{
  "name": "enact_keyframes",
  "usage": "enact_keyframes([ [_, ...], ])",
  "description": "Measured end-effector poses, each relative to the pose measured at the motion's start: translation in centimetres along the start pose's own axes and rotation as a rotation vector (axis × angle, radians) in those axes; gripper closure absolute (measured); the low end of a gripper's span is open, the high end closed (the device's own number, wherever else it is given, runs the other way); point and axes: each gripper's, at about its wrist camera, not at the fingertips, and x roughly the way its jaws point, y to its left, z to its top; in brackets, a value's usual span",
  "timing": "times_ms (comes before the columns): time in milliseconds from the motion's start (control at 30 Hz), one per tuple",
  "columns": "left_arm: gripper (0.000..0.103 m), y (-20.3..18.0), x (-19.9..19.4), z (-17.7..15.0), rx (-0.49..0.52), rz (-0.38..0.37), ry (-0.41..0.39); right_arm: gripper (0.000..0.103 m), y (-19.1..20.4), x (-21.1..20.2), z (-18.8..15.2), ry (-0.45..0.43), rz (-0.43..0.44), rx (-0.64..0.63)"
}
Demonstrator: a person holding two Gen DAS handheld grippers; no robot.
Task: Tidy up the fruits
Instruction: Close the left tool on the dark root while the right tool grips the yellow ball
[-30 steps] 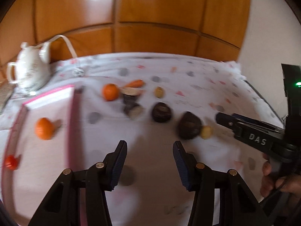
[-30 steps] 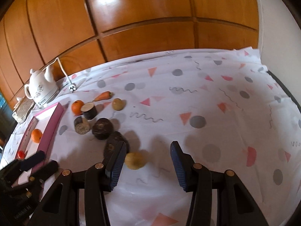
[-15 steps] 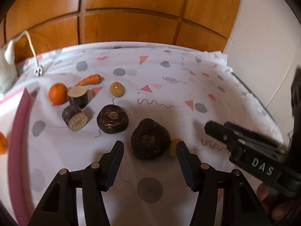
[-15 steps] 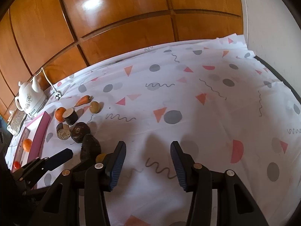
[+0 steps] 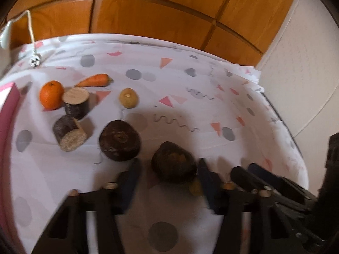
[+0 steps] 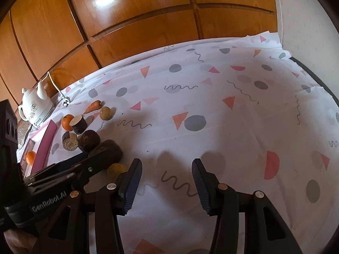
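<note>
Near the front edge of the table (image 5: 211,114), the left tool (image 5: 167,169) has advanced and its jaws have just been narrowing around the dark fruit (image 5: 172,165), contact unclear through blur, suggesting pickup is imminent; the right tool (image 6: 166,171) hangs spread, empty.

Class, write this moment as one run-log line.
left gripper: jaws just closing around dark round fruit, grip unconfirmed | right gripper: open, empty, over tablecloth | small yellow fruit: beside dark fruit
</note>
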Motion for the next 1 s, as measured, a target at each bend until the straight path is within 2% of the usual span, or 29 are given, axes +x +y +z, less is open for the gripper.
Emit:
enact_keyframes([
  [200, 0.06, 1.0, -1.3, -0.8, -0.019, -0.011, -0.01, 0.053, 0.6, 0.1, -0.2, 0.012, 0.044, -0.018],
  [500, 0.06, 3.0, -5.3, -3.8, 0.006, 0.038, -0.037, 0.053, 2.9, 0.2, -0.7, 0.045, 0.182, -0.08],
  [800, 0.054, 3.1, -5.7, -4.5, 0.015, 0.06, -0.043, 0.053, 5.6, 1.9, -0.9, 0.084, 0.181, -0.157],
  [867, 0.05, 3.2, -5.5, -4.3, 0.01, 0.07, -0.044, 0.058, 5.6, 2.1, -0.7, 0.081, 0.179, -0.157],
  [1000, 0.048, 3.5, -5.3, -4.0, -0.003, 0.053, -0.036, 0.061, 5.6, 2.7, -0.3, 0.094, 0.196, -0.153],
])
